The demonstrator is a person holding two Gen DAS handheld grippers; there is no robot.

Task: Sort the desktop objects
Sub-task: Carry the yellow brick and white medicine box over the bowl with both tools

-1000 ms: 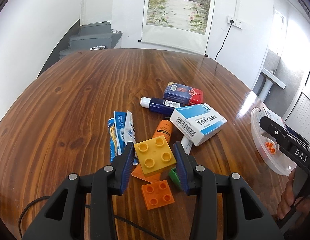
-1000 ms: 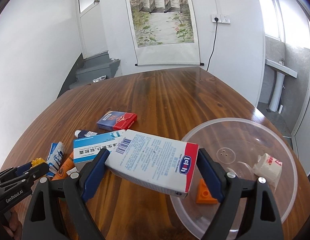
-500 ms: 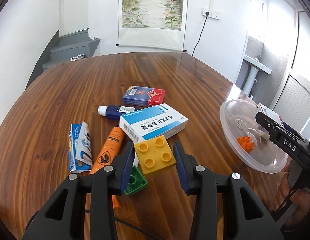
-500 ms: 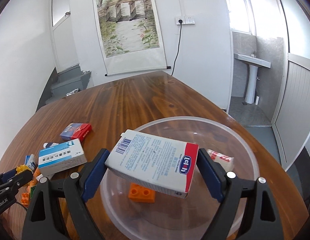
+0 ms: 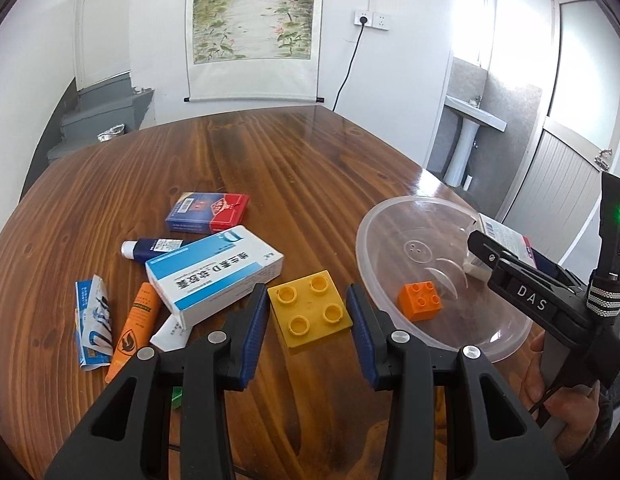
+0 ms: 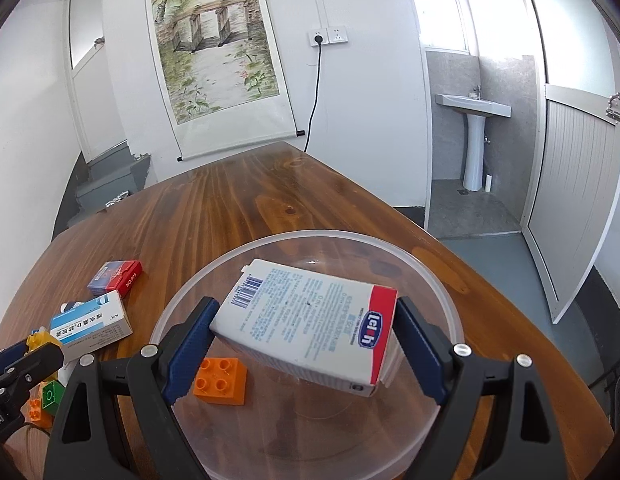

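Note:
My left gripper is shut on a yellow four-stud brick and holds it above the table, just left of the clear plastic bowl. An orange brick lies inside the bowl. In the right wrist view, my right gripper is shut on a white box with a red end. It holds the box tilted over the clear bowl, above the orange brick.
Left of the bowl on the wooden table lie a blue-and-white medicine box, a red-and-blue card box, a dark blue tube, an orange tube, a crumpled sachet and a green brick. The table's edge runs close behind the bowl.
The left gripper carried the yellow brick from over the pile rightward to beside the bowl. The right gripper carried the white box from beside the bowl to over it.

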